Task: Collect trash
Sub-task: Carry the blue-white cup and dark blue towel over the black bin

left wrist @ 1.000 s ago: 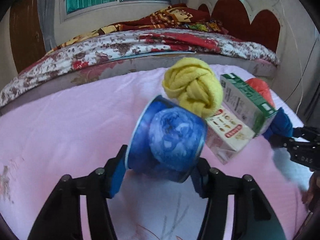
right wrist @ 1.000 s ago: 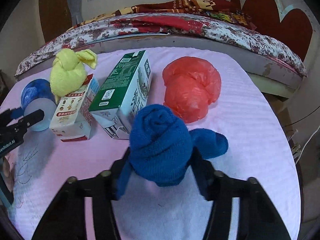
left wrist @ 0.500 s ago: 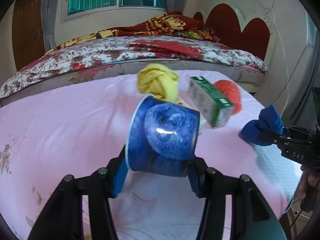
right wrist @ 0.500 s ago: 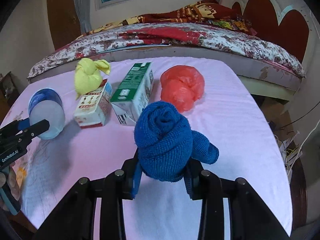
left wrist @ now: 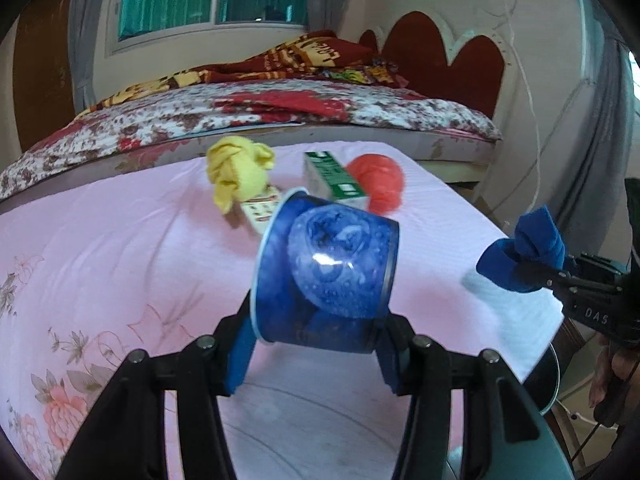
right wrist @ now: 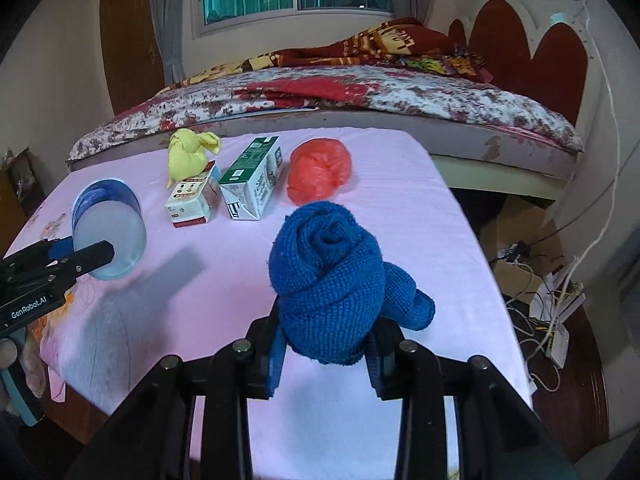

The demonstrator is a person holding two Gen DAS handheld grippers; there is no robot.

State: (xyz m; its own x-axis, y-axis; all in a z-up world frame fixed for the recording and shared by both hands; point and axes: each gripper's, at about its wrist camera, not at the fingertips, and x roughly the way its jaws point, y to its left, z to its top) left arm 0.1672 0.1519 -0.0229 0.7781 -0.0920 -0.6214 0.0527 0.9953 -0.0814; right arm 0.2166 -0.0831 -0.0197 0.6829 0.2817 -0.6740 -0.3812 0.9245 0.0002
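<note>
My left gripper (left wrist: 316,344) is shut on a blue paper cup (left wrist: 326,270), held on its side above the pink table; the cup also shows in the right wrist view (right wrist: 108,226). My right gripper (right wrist: 326,354) is shut on a knotted blue cloth (right wrist: 330,288), held above the table's near right part; it also shows in the left wrist view (left wrist: 524,256). On the table lie a knotted yellow cloth (right wrist: 192,154), a white and red carton (right wrist: 194,198), a green and white carton (right wrist: 254,176) and a red plastic bag (right wrist: 320,168).
The table has a pink cloth (right wrist: 224,280) with a flower print at its left. A bed (right wrist: 360,92) with a floral cover stands right behind it. Cables and a cardboard box (right wrist: 532,272) lie on the floor at the right.
Both grippers have pulled back and up from the table with the cup and the blue cloth. The items left on the table look smaller and farther away.
</note>
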